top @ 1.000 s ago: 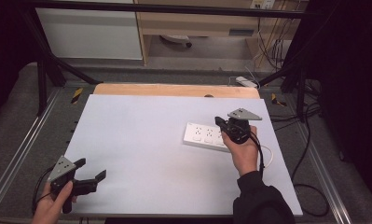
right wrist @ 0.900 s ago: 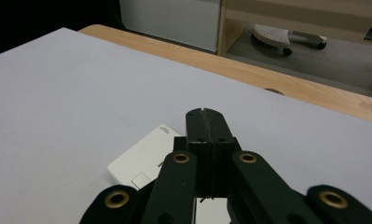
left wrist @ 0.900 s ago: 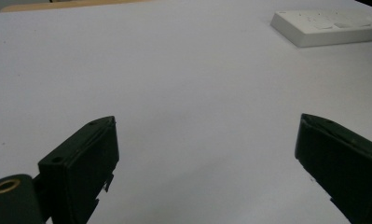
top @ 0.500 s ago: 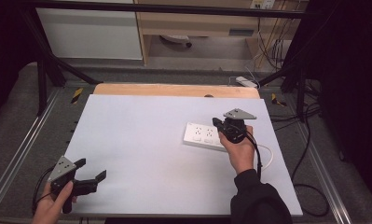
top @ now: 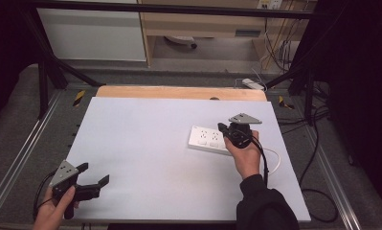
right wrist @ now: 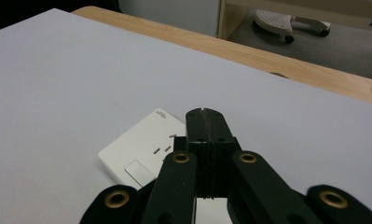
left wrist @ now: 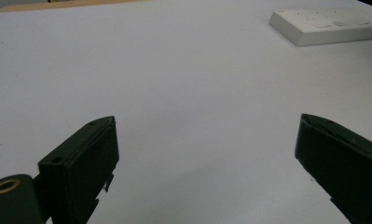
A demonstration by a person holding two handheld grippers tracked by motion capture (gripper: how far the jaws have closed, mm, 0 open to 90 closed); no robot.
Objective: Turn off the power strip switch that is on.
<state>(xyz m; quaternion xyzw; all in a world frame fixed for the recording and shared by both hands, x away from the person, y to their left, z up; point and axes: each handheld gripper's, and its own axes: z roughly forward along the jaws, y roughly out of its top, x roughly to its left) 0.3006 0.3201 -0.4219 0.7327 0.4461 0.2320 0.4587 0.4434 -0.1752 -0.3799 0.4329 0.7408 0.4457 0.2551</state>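
Observation:
A white power strip [top: 205, 138] lies flat on the white table top [top: 145, 139], right of centre. My right gripper [top: 223, 128] hangs over the strip's right end, its jaws pressed together with nothing between them. In the right gripper view the shut jaws [right wrist: 205, 114] point across the strip [right wrist: 141, 149], whose sockets and a switch face up. My left gripper [top: 94, 173] rests near the front left edge of the table, jaws spread wide and empty. In the left gripper view the open jaws [left wrist: 207, 122] frame bare table, with the strip [left wrist: 328, 25] far off at the upper right.
A white cable [top: 275, 158] loops from the strip toward the table's right edge. A wooden strip [top: 179, 92] borders the far side. Metal frame rails [top: 16, 163] run along both sides, and black cables [top: 318, 191] lie on the floor at the right.
My right gripper has shifted slightly to the left above the strip's end. The left gripper has stayed where it was.

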